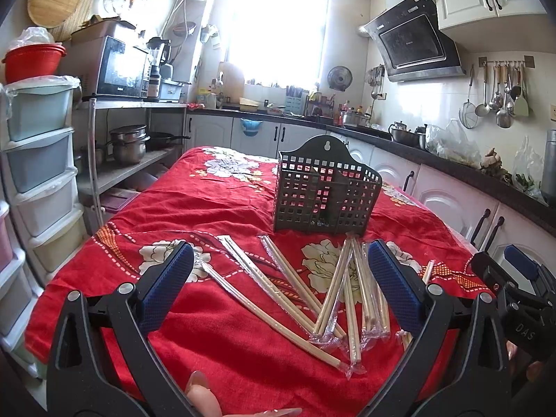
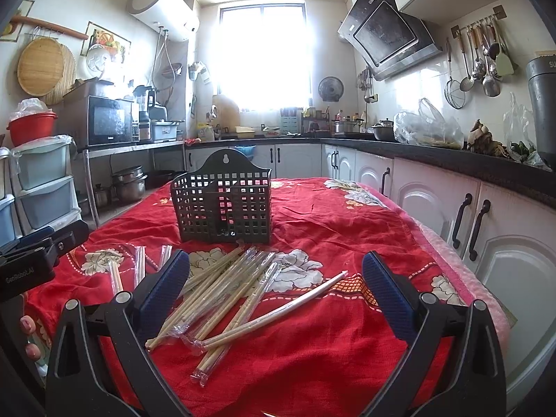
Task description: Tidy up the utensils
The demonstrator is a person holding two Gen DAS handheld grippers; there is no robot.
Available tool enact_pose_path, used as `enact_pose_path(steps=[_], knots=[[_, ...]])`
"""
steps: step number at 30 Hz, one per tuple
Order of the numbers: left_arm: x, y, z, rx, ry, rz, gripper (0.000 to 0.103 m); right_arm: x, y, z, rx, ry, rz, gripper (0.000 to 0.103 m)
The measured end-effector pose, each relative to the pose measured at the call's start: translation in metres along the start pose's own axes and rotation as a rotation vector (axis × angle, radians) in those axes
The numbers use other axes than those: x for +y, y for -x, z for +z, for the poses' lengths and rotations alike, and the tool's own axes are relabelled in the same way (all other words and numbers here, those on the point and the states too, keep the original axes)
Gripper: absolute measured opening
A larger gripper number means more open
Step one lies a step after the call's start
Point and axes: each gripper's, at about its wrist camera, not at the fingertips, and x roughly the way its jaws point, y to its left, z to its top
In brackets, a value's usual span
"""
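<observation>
Chopsticks (image 1: pixel 312 299) in clear wrappers lie scattered on the red floral cloth (image 1: pixel 215 208) over the table, just in front of the dark grid holder (image 1: pixel 325 194), which stands upright and looks to hold none of them. Judging by that, sorting has not begun; every pair is left to move. Left claw (image 1: pixel 281 285) and right claw (image 2: pixel 276 286) both hover spread wide, grasping nothing. How many pairs there are is hard to tell, since wrappers overlap, and small dark bits at the holder's bottom are unclear.

Wide-open left tool (image 1: pixel 281 278) above wrapped chopsticks (image 1: pixel 333 299) before basket (image 1: pixel 325 191).
</observation>
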Motion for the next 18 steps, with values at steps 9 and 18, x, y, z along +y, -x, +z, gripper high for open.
enact_pose_path(steps=[9, 18], knots=[[-0.0001, 0.0004, 0.0003, -0.004, 0.002, 0.002, 0.093, -0.0001, -0.0005, -0.0002, 0.002, 0.000, 0.002, 0.097], [-0.0001, 0.0005, 0.0008, -0.003, 0.003, 0.002, 0.093, 0.0019, 0.0007, -0.0004, -0.001, 0.003, 0.006, 0.097]])
